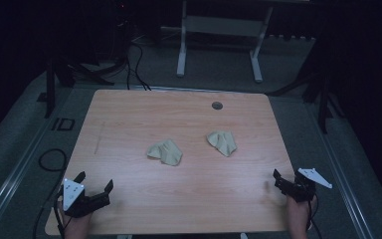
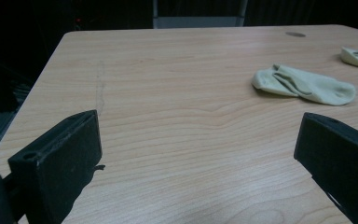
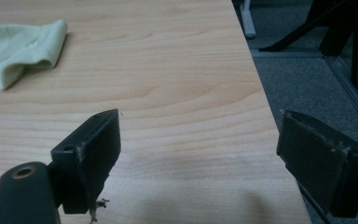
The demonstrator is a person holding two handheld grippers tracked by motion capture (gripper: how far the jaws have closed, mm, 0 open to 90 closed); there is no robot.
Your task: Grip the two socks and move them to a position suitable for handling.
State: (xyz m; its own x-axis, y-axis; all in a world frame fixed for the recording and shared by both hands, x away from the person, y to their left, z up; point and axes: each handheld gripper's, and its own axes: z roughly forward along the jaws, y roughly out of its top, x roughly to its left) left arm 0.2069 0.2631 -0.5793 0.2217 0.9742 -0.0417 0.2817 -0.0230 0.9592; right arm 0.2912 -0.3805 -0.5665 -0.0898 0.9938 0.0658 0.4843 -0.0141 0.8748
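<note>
Nearest to me are my own two tools: my left hand-held gripper (image 1: 95,183) hovers over the near left corner of the pale wood-grain worktop (image 1: 129,114), jaws spread wide with nothing between them, and my right hand-held gripper (image 1: 284,178) sits at the near right edge, likewise released and empty. I judge both are parked at the corners to leave the middle free for a reach. Out there lie the two crumpled pale yellow-green cotton socks, well apart from either tool: the left sock (image 1: 165,152) near the centre, the right sock (image 1: 222,142) just beyond it to the right, separate and not touching. My forearms come in low from the near edge, each tool angled inward toward the sock on its side.
</note>
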